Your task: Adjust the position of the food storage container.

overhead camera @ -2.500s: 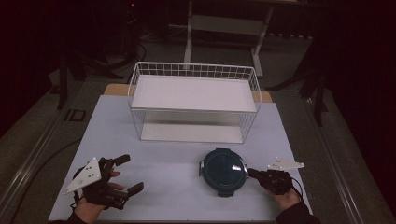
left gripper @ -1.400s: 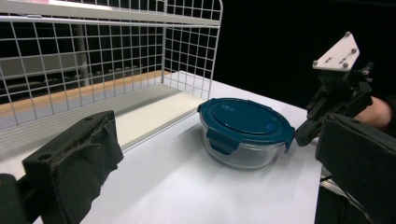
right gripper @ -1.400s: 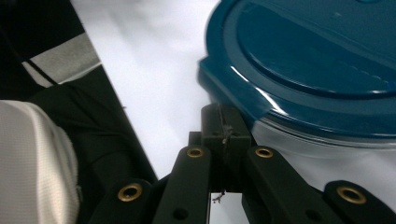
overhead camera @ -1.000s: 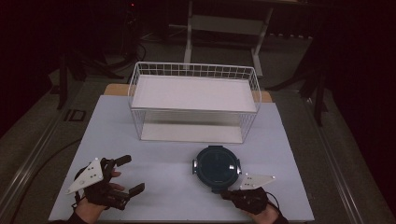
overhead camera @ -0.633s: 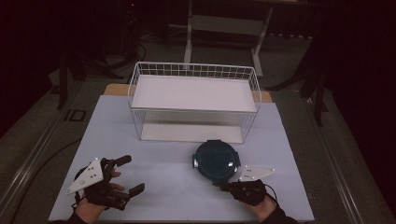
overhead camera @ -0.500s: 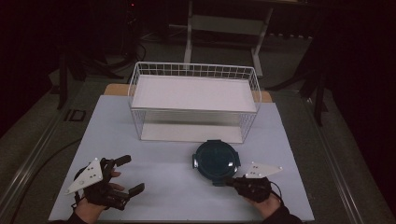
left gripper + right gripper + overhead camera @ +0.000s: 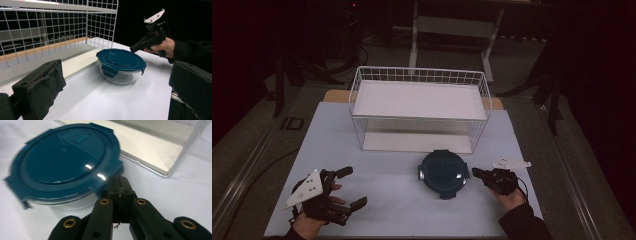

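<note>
A round glass container with a teal clip-on lid [image 7: 444, 173] sits on the white table in front of the wire basket; it also appears in the left gripper view [image 7: 121, 63] and the right gripper view [image 7: 62, 162]. My right gripper [image 7: 476, 173] is shut with nothing between its jaws, and its tip [image 7: 120, 186] is right at the lid's right rim. Whether it touches the rim I cannot tell. My left gripper [image 7: 356, 186] stands open near the table's front left, well apart from the container, with nothing in it [image 7: 112, 100].
A white wire basket [image 7: 419, 107] with a flat white floor stands just behind the container, its front open low down [image 7: 50, 30]. The table's front edge runs close to both hands. Dark floor and a stand's legs lie beyond the table.
The right gripper swung from the container's right to its near side and back to its right. The container slid a little left and farther away. The left gripper stayed put.
</note>
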`<state>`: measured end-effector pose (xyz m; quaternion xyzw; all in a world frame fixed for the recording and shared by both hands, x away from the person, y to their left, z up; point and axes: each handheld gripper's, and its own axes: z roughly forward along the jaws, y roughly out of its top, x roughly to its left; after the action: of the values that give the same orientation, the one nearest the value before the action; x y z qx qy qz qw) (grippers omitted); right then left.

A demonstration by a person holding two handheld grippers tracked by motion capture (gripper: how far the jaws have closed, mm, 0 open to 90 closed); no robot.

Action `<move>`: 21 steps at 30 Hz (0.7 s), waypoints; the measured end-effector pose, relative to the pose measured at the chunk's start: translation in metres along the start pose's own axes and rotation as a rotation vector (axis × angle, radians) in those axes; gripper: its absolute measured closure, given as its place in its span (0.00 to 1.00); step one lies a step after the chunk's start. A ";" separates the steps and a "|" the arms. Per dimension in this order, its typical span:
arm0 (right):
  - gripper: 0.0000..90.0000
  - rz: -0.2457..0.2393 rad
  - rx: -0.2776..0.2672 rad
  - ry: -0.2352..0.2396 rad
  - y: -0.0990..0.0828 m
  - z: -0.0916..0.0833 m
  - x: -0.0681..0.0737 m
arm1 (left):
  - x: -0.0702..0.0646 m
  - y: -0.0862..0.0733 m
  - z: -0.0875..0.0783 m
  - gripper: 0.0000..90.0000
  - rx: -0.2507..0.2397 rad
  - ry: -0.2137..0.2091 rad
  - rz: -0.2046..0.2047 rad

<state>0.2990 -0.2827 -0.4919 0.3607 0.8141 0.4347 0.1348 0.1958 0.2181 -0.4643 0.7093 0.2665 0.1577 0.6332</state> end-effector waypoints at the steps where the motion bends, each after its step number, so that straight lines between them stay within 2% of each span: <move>1: 1.00 0.003 0.008 -0.003 -0.001 0.004 -0.002 | 0.000 0.000 0.000 0.00 0.001 -0.001 0.002; 8: 1.00 0.006 0.019 0.014 0.000 0.012 -0.001 | 0.001 0.000 -0.001 0.00 -0.002 -0.001 -0.002; 15: 1.00 0.011 0.016 -0.005 -0.002 0.015 0.003 | 0.000 -0.001 0.002 0.00 0.010 0.000 0.003; 21: 1.00 0.015 0.017 0.005 0.001 0.019 0.008 | -0.001 -0.001 0.004 0.00 0.022 0.000 0.006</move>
<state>0.3038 -0.2654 -0.5015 0.3669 0.8153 0.4298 0.1262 0.1968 0.2138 -0.4661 0.7169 0.2661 0.1569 0.6250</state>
